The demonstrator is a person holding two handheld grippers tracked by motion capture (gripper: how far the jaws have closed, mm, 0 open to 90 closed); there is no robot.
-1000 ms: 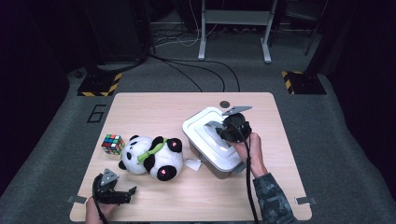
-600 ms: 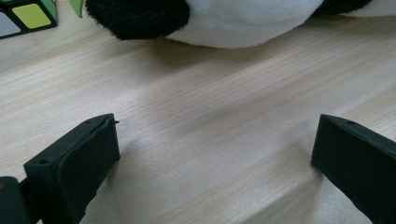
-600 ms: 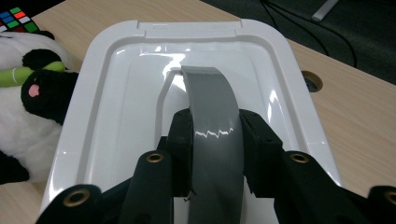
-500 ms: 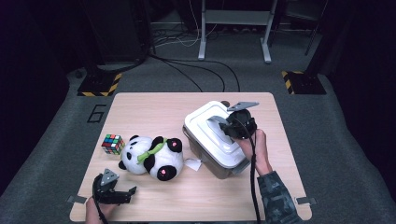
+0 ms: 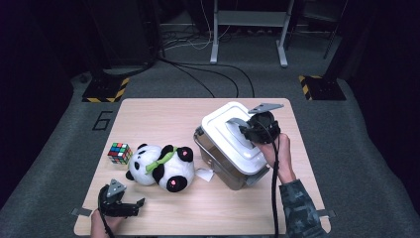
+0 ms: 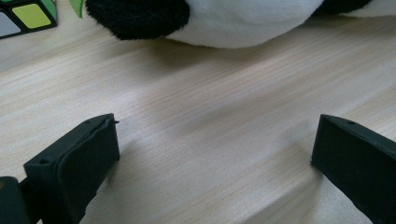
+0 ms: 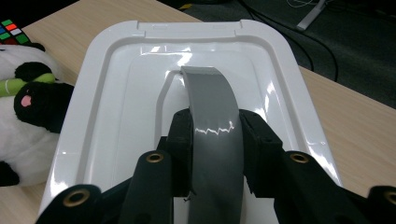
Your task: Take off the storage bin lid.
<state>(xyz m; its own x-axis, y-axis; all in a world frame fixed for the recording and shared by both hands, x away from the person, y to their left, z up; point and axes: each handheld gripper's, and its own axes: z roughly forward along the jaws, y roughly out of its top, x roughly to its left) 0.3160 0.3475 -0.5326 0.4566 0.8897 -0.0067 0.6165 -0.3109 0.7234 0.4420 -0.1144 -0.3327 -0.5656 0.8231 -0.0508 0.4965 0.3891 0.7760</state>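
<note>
A white lid (image 5: pixel 233 136) with a grey arched handle (image 7: pixel 212 116) hangs tilted just above a clear storage box (image 5: pixel 225 166) on the right of the table. My right gripper (image 5: pixel 249 131) is shut on that handle; in the right gripper view both black pads (image 7: pixel 183 140) press its sides. A panda plush toy (image 5: pixel 161 166) with a green bow lies in the middle, a colourful puzzle cube (image 5: pixel 119 152) to its left. Near the front left edge my left gripper (image 5: pixel 130 207) rests on the wood, open, its jaws wide apart with bare table between them (image 6: pixel 215 158).
The wooden table (image 5: pixel 163 116) stands on grey carpet. A small white tag (image 5: pixel 204 174) lies between the panda and the box. Cables, a desk frame and yellow-black striped plates sit on the floor beyond the far edge.
My right gripper has risen with the lid, which has come up off the box and now hangs tilted over it. The left gripper has stayed where it was.
</note>
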